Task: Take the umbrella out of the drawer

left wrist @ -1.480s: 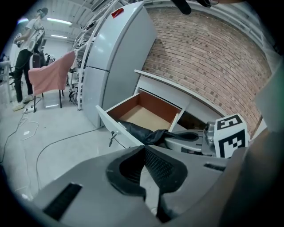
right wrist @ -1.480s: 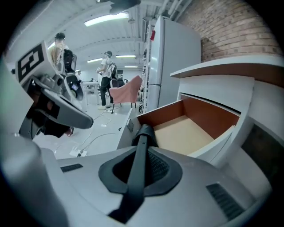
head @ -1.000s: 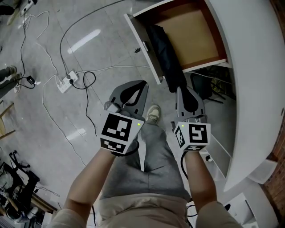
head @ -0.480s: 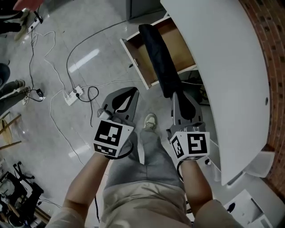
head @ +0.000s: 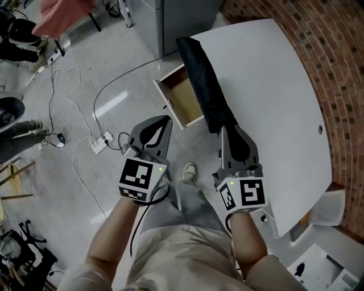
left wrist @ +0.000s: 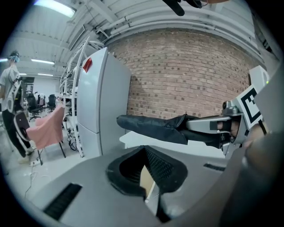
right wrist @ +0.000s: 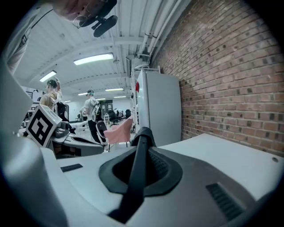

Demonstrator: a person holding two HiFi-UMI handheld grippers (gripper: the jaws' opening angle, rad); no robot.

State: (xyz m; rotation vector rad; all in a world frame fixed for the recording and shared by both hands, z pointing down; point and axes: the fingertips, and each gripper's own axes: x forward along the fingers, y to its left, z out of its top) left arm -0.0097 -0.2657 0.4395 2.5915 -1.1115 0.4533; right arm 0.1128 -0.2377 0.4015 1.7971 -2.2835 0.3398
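Grips the umbrella (head: 206, 85) with the right gripper (head: 228, 135), clamped shut on the near end. Holds it folded, black and roughly level, pointing away from the body toward the grey cabinet (head: 183, 17). Has it fully out of the drawer (head: 177, 101), in the air above the drawer's right side and the left edge of the table (head: 273, 85). Seen from the left gripper view, hangs clear above the white tabletop, in front of the brick wall (head: 335, 62), touching neither. Seen from the right gripper view, runs as a thin dark band straight between the pads and on past the tips to a bunched end.

Holds the left gripper (head: 165, 120) beside the right one, well apart from the umbrella, with tips together and nothing caught between them. Shows, through the loop behind those tips, only a slice of the drawer's pale wood. Points both grippers the same way, tilted a little downward.

Shows the drawer pulled open below the table, its wooden bottom in view. Stands on a grey floor (head: 114, 68), one shoe (head: 189, 170) visible between the grippers. To the left, a power strip (head: 99, 142) and white cables (head: 62, 79) on the floor. Farther off, at the top left, a pink cloth (head: 60, 17).
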